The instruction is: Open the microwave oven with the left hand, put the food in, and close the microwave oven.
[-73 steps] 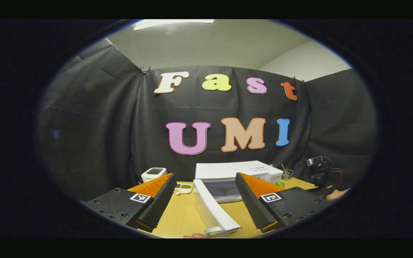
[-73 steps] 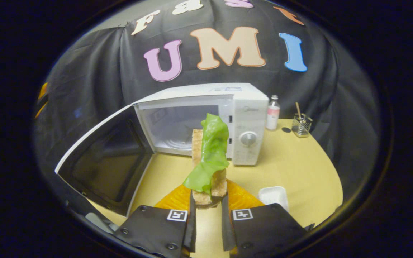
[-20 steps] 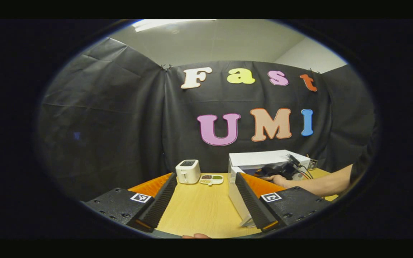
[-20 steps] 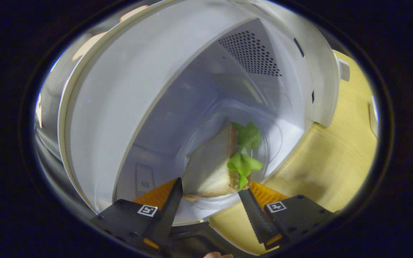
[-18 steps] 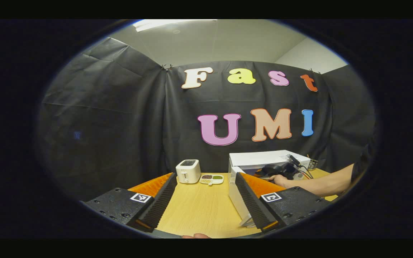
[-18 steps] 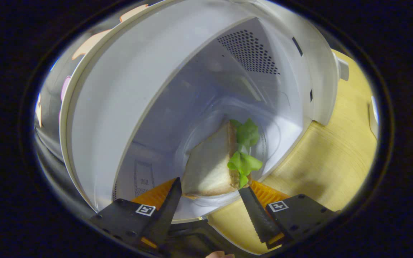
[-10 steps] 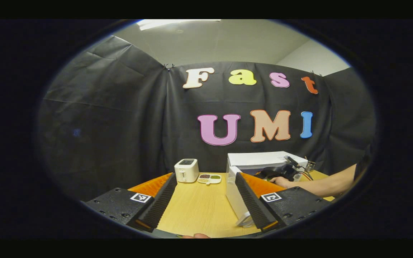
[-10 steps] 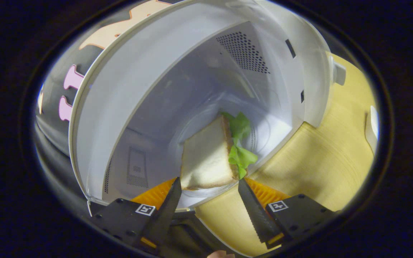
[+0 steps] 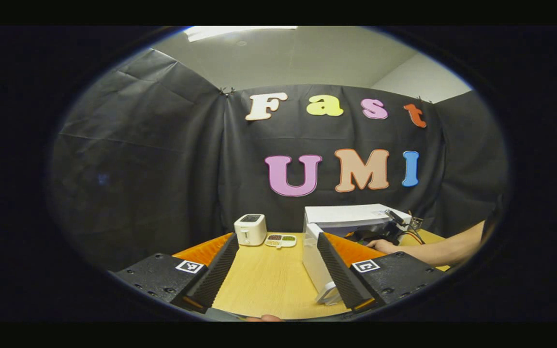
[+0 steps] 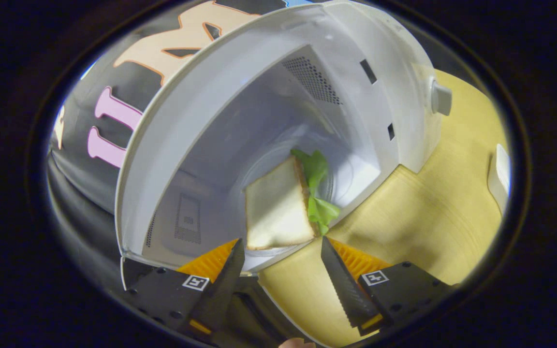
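In the right gripper view, the right gripper [image 10: 281, 268] has its fingers spread wide with nothing between them, its tips just short of the front lip of the microwave oven [image 10: 240, 92]. Beyond them the sandwich [image 10: 278, 210], bread with a green lettuce leaf along one side, lies on the glass turntable inside the cavity, apart from both fingers and close to the front edge of the opening; bare cavity floor and walls surround it. To the right of the oven the wooden table [image 10: 433, 208] runs open toward a small white tray [image 10: 498, 176] at the edge. In the left gripper view, the left gripper [image 9: 276, 263] is also spread apart, holding nothing, with open tabletop between its fingers. The oven door [image 9: 315, 263] stands swung out, edge-on, just beside the right-hand finger. Farther off sit a toaster [image 9: 250, 229] and a small divided dish [image 9: 281, 239], and a person's forearm [image 9: 433, 249] reaches toward the oven.
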A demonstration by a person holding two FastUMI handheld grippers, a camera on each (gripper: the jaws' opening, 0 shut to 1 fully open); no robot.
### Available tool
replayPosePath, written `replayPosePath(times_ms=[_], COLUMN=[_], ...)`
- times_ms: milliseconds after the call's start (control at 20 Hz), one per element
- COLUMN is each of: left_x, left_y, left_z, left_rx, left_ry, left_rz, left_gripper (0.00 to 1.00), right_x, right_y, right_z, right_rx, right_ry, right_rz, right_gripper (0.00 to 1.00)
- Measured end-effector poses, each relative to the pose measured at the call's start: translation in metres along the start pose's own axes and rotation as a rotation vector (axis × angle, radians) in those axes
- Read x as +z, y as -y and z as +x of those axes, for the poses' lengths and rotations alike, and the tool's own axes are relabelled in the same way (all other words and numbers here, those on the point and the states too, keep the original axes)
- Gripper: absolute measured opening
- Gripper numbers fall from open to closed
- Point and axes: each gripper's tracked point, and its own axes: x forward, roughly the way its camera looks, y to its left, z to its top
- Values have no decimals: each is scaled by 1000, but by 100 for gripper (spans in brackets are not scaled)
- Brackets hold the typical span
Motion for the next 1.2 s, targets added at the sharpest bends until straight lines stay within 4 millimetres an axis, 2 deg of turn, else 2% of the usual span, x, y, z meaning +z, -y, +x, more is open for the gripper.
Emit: replayPosePath(times_ms=[150, 200, 400, 650, 850, 1000, 1050, 1100, 1150, 1200], left_x=[0, -1, -7, -19, -38, -43, -43, -47, -49, -52], left_y=[3, 4, 3, 2, 1, 6, 9, 10, 13, 14], left_z=[-3, -3, 0, 4, 12, 22, 25, 29, 32, 35], left_rx=[-4, -5, -1, 3, 6, -9, -15, -22, -30, -37], left_ry=[2, 2, -5, -23, -51, -64, -64, -67, -70, -73], left_rz=[-5, -2, 3, 22, 33, 4, 0, 2, 10, 19], left_gripper=[96, 96, 95, 94, 94, 96, 96, 96, 96, 96], right_x=[1, 0, 2, 21, 56, 72, 82, 93, 105, 116], right_y=[6, 7, 13, 20, 17, 13, 10, 8, 5, 1], right_z=[-20, -30, -80, -143, -188, -223, -234, -246, -257, -267], right_rx=[24, 41, 131, 233, 285, 315, 320, 320, 316, 312], right_ry=[23, 26, 76, 139, 278, 374, 428, 484, 542, 600], right_rz=[-63, -70, -119, -134, -300, -477, -520, -564, -615, -668], right_gripper=[98, 87, 87, 87, 86, 86, 97, 97, 86, 86])
